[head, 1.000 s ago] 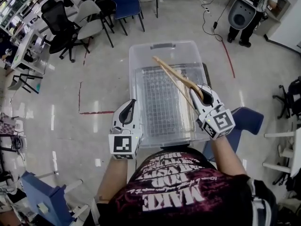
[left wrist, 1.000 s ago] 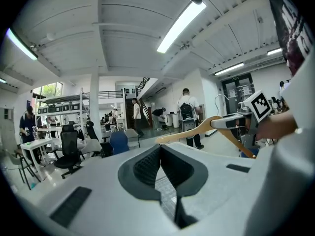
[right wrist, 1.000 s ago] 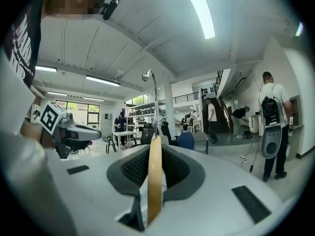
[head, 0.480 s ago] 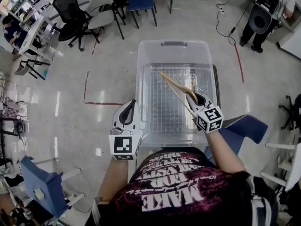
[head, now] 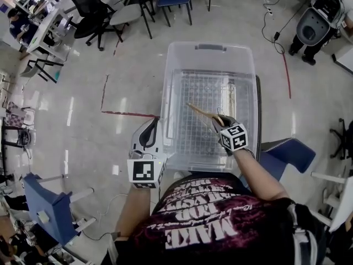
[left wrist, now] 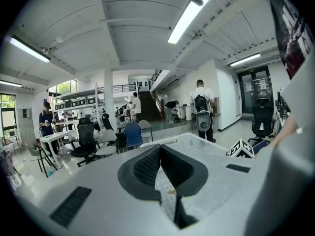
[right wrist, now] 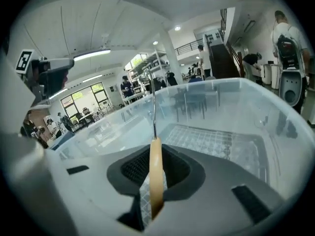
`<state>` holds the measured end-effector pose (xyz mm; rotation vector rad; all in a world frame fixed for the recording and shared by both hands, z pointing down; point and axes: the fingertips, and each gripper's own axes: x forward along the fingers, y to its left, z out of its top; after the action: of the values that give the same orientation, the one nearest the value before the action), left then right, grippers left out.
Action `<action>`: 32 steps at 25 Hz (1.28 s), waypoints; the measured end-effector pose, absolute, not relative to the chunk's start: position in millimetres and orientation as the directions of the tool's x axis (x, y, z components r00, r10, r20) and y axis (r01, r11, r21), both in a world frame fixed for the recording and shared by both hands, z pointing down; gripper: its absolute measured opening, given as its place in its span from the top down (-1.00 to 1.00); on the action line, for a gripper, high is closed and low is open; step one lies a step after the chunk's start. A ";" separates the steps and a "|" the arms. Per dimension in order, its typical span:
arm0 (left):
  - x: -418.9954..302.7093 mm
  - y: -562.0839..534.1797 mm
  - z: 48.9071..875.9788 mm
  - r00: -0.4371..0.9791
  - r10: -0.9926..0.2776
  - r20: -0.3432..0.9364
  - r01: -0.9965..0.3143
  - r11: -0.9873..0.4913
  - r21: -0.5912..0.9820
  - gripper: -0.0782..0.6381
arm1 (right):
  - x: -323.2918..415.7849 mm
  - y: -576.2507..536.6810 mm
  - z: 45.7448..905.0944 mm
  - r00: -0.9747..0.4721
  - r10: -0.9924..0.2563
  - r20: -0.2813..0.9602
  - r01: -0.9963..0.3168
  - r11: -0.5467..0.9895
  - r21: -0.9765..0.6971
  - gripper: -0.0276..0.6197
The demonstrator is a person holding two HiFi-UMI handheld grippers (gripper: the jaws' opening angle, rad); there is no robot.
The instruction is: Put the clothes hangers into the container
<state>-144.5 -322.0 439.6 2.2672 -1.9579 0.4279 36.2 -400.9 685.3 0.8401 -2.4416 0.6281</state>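
Observation:
A clear plastic container (head: 210, 54) with a gridded floor stands in front of me. My right gripper (head: 217, 120) is down inside its near right part, shut on a wooden clothes hanger (head: 201, 112) that slants up to the left over the grid. In the right gripper view the hanger (right wrist: 155, 181) is pinched between the pads and its metal hook (right wrist: 153, 107) points up ahead, with the container wall (right wrist: 231, 90) all around. My left gripper (head: 150, 124) hangs outside the near left corner, shut and holding nothing (left wrist: 160, 149). A tan strip (head: 231, 99) lies along the inner right wall.
Office chairs (head: 118, 7) stand at the back left. A blue chair (head: 288, 152) is close on my right and another blue seat (head: 49, 211) at the lower left. A person with a grey backpack unit (head: 314, 24) stands at the far right. Red tape (head: 124, 114) marks the floor.
My right gripper has come down and toward me with the hanger, from above the container's rim to inside it. The left gripper has held its place.

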 end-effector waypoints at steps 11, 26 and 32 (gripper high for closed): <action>-131.3 -325.5 439.2 0.117 -0.939 0.324 -0.980 -0.161 -0.115 0.76 | 33.2 -388.4 779.9 -0.628 -0.252 0.737 -0.660 0.674 -0.332 0.65; -123.8 -333.4 445.1 0.288 -0.919 0.270 -0.946 -0.316 -0.068 0.76 | 92.8 -380.5 709.6 -0.532 -0.463 0.709 -0.799 0.552 -0.239 0.07; -145.7 -328.4 420.6 0.324 -0.924 0.205 -0.941 -0.338 -0.036 0.76 | 83.5 -371.2 591.7 -0.590 -0.660 0.464 -0.791 0.588 -0.168 0.67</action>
<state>-145.7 -328.4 420.6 2.4823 -1.7530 0.2895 83.5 -371.2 591.7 1.1747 -2.4676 0.5140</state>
